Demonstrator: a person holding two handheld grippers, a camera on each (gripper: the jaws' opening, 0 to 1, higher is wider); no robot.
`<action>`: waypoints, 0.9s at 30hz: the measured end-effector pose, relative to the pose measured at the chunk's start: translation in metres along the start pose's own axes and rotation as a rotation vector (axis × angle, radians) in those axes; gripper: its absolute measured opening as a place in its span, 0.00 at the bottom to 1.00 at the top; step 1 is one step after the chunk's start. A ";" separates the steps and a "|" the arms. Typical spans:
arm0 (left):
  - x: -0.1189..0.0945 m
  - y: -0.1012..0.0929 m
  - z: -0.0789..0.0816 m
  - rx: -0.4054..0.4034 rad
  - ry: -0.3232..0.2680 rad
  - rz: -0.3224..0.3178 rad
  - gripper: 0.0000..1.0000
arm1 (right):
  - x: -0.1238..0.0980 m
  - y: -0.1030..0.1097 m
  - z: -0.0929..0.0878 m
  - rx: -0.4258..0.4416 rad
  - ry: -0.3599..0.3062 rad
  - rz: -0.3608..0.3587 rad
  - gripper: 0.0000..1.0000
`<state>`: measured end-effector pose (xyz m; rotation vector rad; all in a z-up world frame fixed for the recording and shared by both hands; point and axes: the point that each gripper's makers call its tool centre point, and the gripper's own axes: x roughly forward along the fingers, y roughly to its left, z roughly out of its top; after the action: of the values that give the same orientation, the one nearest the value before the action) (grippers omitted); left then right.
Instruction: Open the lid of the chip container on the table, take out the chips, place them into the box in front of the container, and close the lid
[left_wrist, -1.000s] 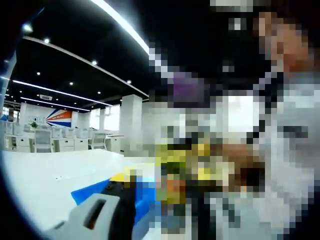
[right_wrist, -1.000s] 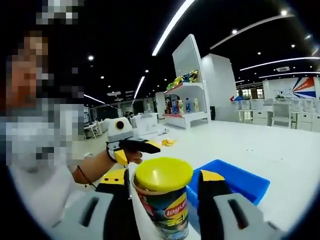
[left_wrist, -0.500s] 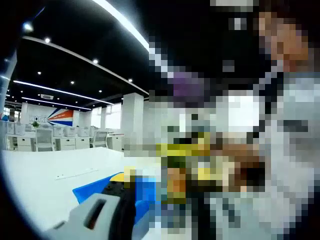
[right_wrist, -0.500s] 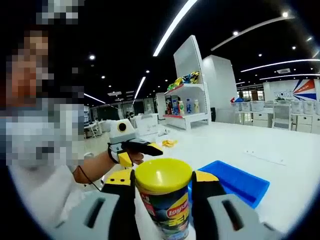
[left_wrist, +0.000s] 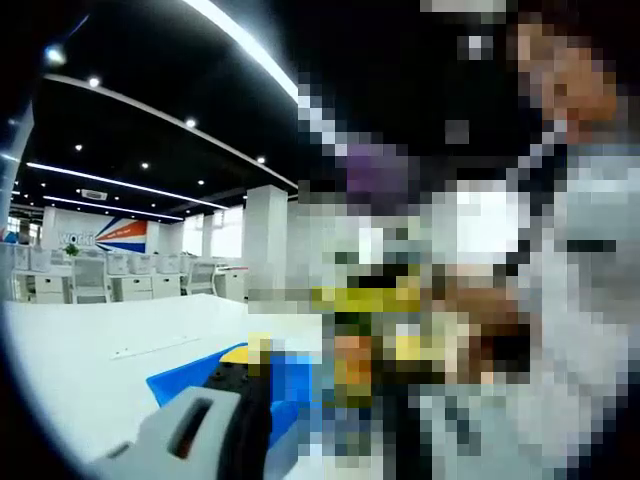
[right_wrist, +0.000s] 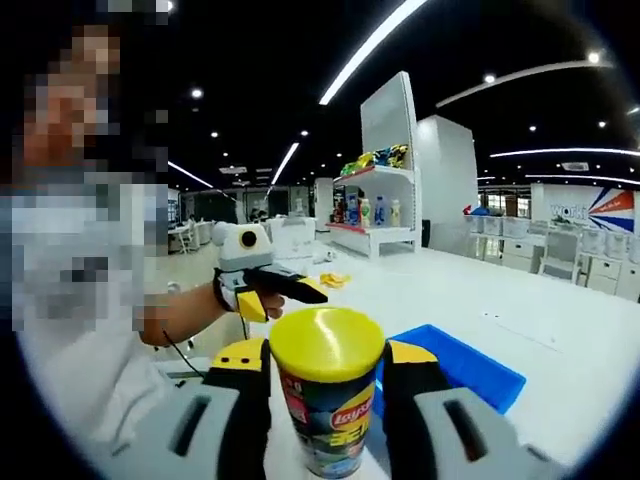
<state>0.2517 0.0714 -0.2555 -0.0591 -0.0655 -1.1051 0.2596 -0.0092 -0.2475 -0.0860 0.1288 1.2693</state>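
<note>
In the right gripper view, the right gripper (right_wrist: 325, 400) is clamping the chip container (right_wrist: 329, 400) between its two fingers (right_wrist: 243, 400), one pressing each side of the can just below the yellow lid (right_wrist: 326, 343), which is sitting closed on top. The can is standing upright, and the red and yellow label is facing the camera. Just behind and to the right of the container, the blue box (right_wrist: 460, 372) is lying on the white bench (right_wrist: 520, 320), its open side up.

Farther back on the left of that view, the left gripper (right_wrist: 300, 290) is hanging above the bench in the person's hand (right_wrist: 232, 298), apart from the container. Its black fingers are pointing right toward the can and are lying close together; whether they are fully meeting cannot be told.

In the left gripper view, one grey and black finger (left_wrist: 215, 425) is rising from the bottom, with the blue box (left_wrist: 185, 380) beyond it on the bench (left_wrist: 90, 360). The other finger is lost in the mosaic patch. A white shelf unit (right_wrist: 385, 200) with bottles is standing far behind.
</note>
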 end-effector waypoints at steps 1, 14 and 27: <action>0.000 0.000 0.000 -0.002 -0.001 -0.002 0.43 | 0.000 0.000 0.000 0.000 0.001 0.000 0.44; 0.004 -0.011 0.010 0.000 -0.003 -0.051 0.41 | -0.017 -0.008 -0.002 -0.005 -0.013 -0.015 0.53; 0.032 -0.002 0.060 0.035 -0.022 -0.055 0.15 | -0.036 -0.011 0.020 -0.009 -0.082 -0.043 0.22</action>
<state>0.2626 0.0470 -0.1930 -0.0386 -0.1066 -1.1580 0.2607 -0.0433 -0.2224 -0.0440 0.0511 1.2288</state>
